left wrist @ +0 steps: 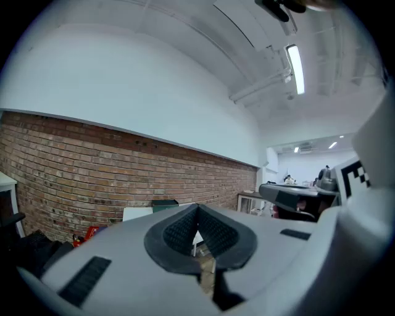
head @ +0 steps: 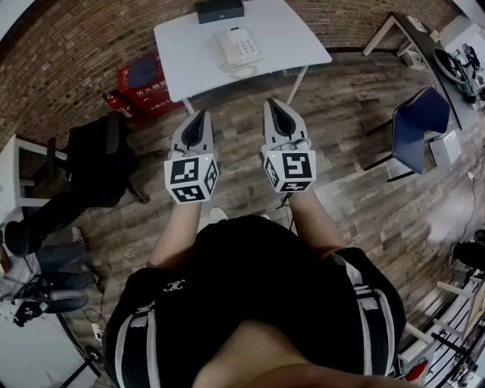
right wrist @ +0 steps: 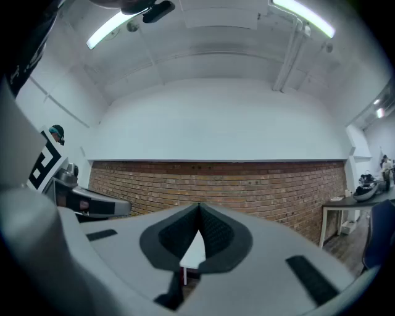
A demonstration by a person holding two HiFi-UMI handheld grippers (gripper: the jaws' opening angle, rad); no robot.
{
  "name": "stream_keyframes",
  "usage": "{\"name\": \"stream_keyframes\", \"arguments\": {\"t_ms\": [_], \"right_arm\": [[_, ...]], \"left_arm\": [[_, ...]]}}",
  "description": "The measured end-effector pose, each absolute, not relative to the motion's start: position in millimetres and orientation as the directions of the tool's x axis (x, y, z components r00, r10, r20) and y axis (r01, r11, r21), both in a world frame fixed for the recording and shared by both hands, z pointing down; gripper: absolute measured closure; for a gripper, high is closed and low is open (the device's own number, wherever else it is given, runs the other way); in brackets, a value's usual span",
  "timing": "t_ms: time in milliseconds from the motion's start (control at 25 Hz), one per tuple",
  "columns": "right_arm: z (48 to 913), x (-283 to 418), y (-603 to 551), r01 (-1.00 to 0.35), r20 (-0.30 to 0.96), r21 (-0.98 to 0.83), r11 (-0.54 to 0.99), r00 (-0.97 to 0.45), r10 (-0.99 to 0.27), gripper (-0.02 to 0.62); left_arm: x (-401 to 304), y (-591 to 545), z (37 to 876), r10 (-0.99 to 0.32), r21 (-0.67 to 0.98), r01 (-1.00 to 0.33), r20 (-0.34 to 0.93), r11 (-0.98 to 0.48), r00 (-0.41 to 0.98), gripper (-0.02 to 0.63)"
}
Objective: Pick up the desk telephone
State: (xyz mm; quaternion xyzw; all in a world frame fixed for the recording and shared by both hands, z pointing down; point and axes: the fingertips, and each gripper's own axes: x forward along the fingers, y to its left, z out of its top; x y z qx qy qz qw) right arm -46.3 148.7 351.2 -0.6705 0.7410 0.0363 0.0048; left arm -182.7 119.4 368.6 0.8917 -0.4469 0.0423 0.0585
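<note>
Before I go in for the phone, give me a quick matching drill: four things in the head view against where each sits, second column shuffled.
1 desk telephone
2 black box
3 blue chair
4 red box

A on the floor, left of the white table
B middle of the table top
C table's far edge
D on the floor, far right

Pairs: 1-B, 2-C, 3-D, 4-A

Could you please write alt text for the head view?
Seen from above, a person holds the left gripper and right gripper, both shut and empty, short of a white table bearing a white desk telephone and a black box.
</note>
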Motion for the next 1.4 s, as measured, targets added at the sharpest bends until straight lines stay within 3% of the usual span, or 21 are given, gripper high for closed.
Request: {"name": "stream_keyframes", "arguments": {"t_ms": [560,1400], "right_arm": [[347,-20,183,-0.994,-0.086,-0.044,0.102,-0.098,-0.991,0.597],[353,16,216,-0.982,-0.11,-0.042,0.183,-0.178,-0.978,0.595]], "left_arm": [[-159,148,364,-0.8,0.072,-0.812,0.139,-0.58,0.584,0.604],[-101,184,379,-0.802,0.104,-0.812,0.127,-0.575,0.584,0.604]]}}
